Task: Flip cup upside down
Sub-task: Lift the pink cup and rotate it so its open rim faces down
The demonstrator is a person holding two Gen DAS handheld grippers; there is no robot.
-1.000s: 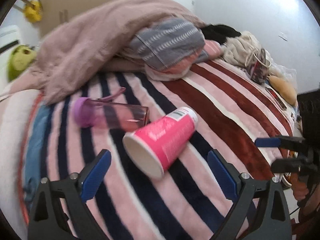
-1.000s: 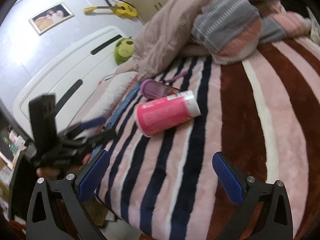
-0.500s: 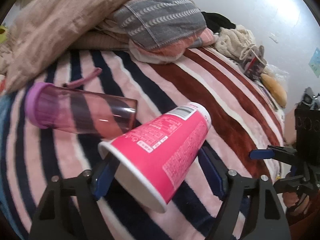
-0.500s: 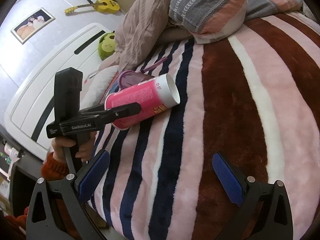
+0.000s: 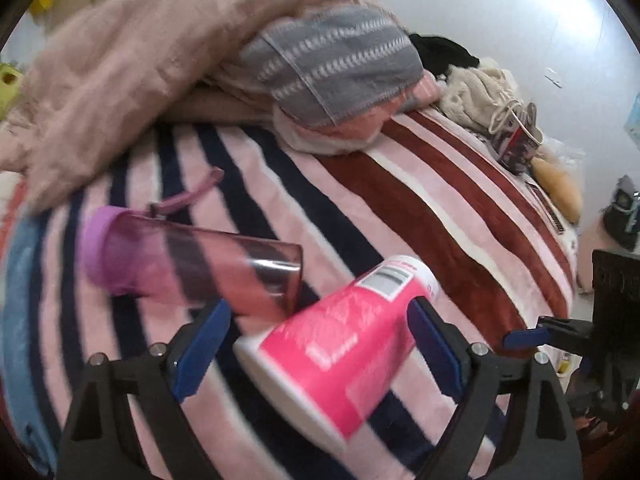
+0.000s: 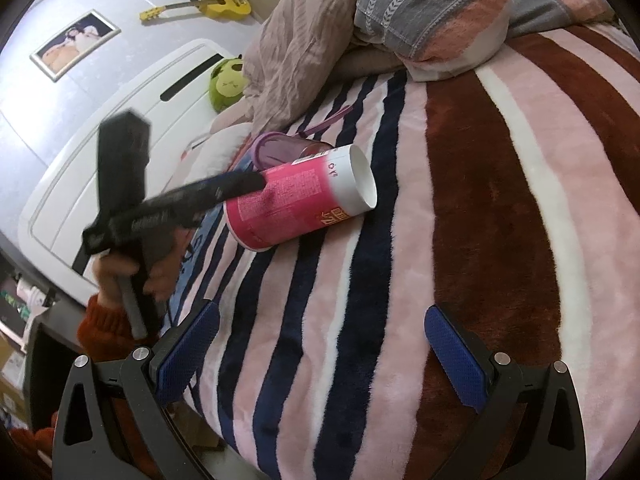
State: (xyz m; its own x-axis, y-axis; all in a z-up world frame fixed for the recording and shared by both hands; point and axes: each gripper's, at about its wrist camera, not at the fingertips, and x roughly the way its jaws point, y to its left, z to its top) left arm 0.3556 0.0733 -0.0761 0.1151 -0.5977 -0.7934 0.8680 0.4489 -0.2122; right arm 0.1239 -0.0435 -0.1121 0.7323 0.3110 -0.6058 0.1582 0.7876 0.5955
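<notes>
A pink paper cup (image 5: 340,340) with a white rim lies on its side on the striped blanket (image 5: 420,208). It sits between the fingers of my left gripper (image 5: 316,340), wide end toward the camera; the jaws stand apart on either side of it and a gap shows at the left finger. In the right wrist view the cup (image 6: 296,200) lies with the left gripper's black finger (image 6: 224,188) against its side. My right gripper (image 6: 320,356) is open and empty, well short of the cup.
A clear pink bottle (image 5: 192,268) with a purple cap lies just behind the cup. A heap of blankets and pillows (image 5: 224,64) fills the back of the bed. A mug (image 5: 516,144) and clothes sit at the far right. The bed edge (image 6: 208,412) is near the right gripper.
My left gripper has moved forward around the cup, which now lies between its fingers. The cup has shifted slightly. The right gripper has stayed open and drawn a little nearer.
</notes>
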